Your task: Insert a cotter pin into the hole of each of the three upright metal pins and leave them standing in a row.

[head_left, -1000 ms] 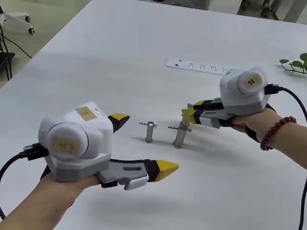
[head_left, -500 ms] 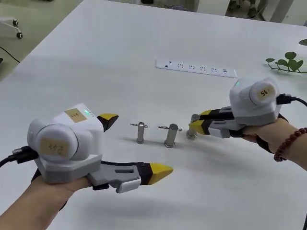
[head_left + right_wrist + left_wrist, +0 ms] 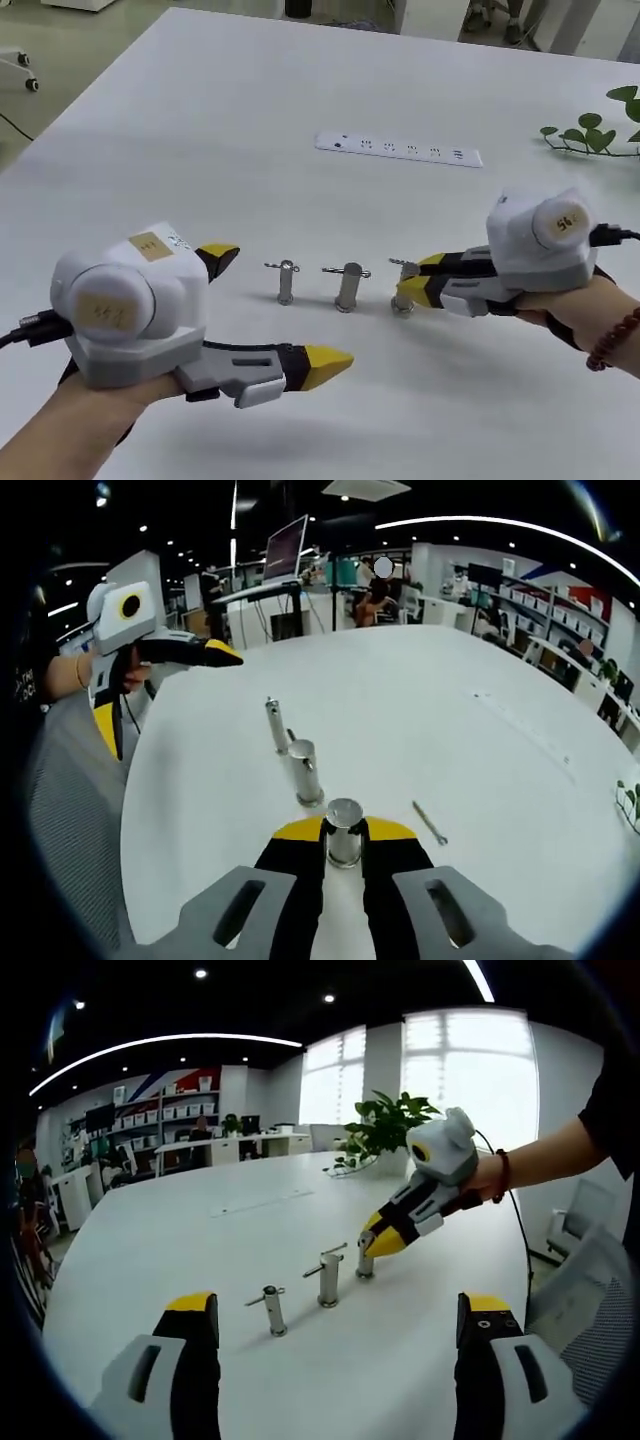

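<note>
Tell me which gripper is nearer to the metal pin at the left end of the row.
Left. The left gripper is open with the left-end pin just ahead of its jaws. The right gripper is at the row's other end, shut on the third pin.

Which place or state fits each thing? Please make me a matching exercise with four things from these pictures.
Things:
1. left gripper
2. right gripper
3. power strip
4. plant

Places or states:
a. shut on a pin
b. green, at the right edge of the table
c. open, jaws wide apart
d. white, lying flat on the far side

Pairs: 1-c, 2-a, 3-d, 4-b.
</note>
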Motion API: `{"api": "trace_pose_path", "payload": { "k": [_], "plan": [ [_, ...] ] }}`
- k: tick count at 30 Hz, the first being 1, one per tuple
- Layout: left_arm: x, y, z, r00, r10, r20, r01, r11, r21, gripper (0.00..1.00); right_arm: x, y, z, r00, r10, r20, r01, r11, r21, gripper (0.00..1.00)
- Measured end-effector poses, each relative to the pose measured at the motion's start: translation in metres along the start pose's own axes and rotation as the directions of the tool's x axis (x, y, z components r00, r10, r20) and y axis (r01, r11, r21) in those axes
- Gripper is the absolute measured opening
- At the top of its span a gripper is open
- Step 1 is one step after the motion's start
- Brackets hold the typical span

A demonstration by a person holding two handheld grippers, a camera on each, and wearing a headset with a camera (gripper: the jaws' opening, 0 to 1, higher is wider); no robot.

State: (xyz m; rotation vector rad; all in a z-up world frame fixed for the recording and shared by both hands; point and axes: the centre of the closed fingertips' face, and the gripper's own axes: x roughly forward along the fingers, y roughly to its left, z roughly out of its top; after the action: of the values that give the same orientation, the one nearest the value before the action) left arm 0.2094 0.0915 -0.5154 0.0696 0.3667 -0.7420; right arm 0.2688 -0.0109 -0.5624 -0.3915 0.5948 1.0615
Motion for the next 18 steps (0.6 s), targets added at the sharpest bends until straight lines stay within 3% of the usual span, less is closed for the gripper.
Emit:
{"api": "trace_pose_path", "payload": {
  "k": [18],
  "plan": [
    [0.0,-0.002,-0.002,0.9999,-0.007,-0.011,0.007,1.0,0.01,0.99,0.011,0.039,0.0,0.9982,0.058,0.014,-0.058,0.998,-0.009,0.08]
  ]
}}
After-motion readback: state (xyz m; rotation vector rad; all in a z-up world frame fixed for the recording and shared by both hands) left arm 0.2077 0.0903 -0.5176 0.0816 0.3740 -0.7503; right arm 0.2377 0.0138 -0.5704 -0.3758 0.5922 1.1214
